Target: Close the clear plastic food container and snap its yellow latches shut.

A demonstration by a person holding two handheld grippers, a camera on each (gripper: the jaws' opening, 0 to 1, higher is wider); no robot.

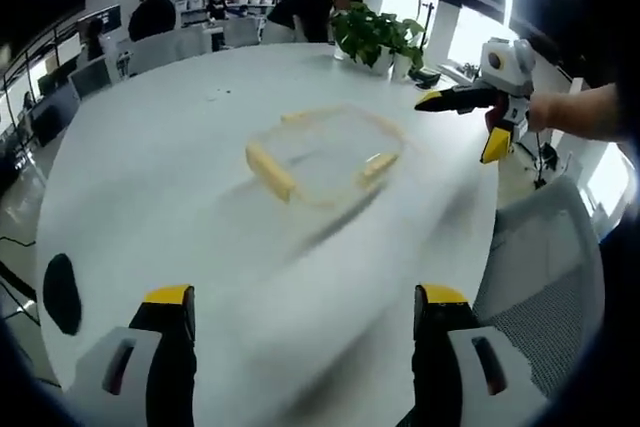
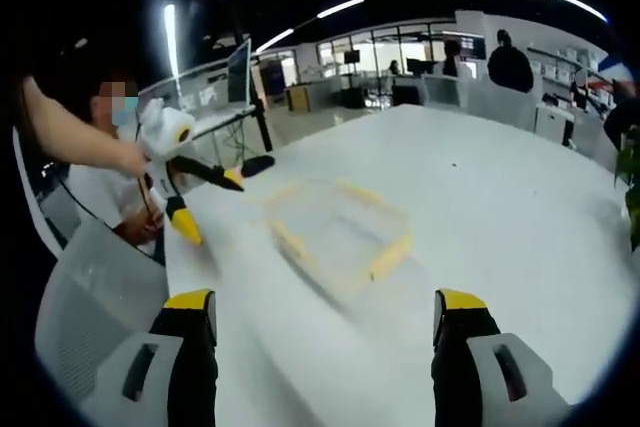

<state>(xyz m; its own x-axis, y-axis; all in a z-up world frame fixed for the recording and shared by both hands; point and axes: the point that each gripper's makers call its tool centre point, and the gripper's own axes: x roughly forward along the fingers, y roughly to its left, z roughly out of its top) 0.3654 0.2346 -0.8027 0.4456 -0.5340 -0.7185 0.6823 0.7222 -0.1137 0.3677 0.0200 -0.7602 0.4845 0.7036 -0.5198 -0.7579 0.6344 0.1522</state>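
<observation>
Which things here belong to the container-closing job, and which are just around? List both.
For the job: clear plastic food container, its yellow latches, left gripper, right gripper.

Just around: potted plant, white table, grey mesh chair, black object at the table edge.

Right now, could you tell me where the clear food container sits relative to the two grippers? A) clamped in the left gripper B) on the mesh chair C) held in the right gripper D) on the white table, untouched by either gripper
D: the container rests on the white table, with the left gripper and right gripper both open and apart from it.
</observation>
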